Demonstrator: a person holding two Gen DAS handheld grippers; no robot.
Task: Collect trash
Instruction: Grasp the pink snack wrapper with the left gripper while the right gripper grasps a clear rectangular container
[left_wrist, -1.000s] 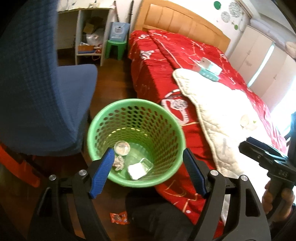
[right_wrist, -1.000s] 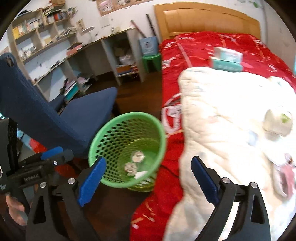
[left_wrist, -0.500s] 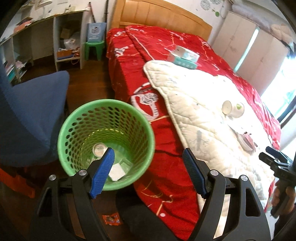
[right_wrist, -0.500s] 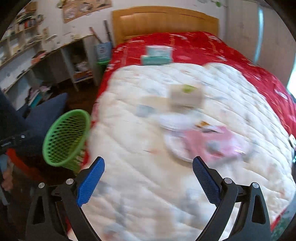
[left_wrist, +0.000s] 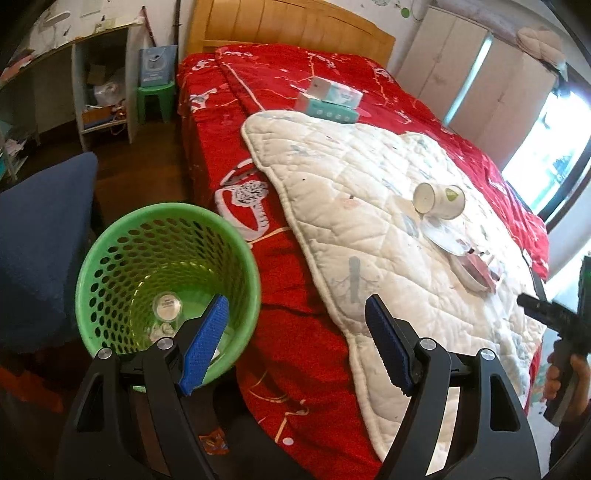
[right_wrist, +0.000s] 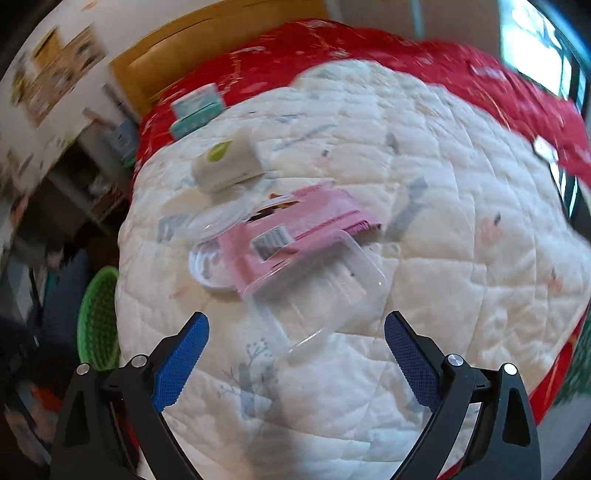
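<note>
Left wrist view: since the frame one second earlier, the green basket (left_wrist: 166, 295) has shifted from frame centre to the lower left, and the white quilt (left_wrist: 369, 206) with its litter has come into the centre and right. The left gripper (left_wrist: 295, 343) has its tongs apart with nothing between them. The left blue pad overlaps the basket rim in the picture; contact cannot be confirmed. The basket already holds a few small pieces. A paper cup (left_wrist: 439, 201) lies on its side at right of centre, with flat plastic litter just below it. The right gripper (left_wrist: 535, 308) appears at the right edge, held by a hand.

Right wrist view: the basket has moved from centre to the left edge of the frame, and the litter now fills the middle. The picture is motion-blurred. The right gripper (right_wrist: 295, 347) has its tongs apart and empty. A clear plastic tray (right_wrist: 317, 291) lies just above the tips, roughly between them, apart from both pads. A pink wrapper (right_wrist: 291, 236) overlaps its upper edge; the cup sits at upper left.

Step in hand: approach to the next piece. The next move probably calls for advancing the right tongs over the tray rim, then closing.
</note>
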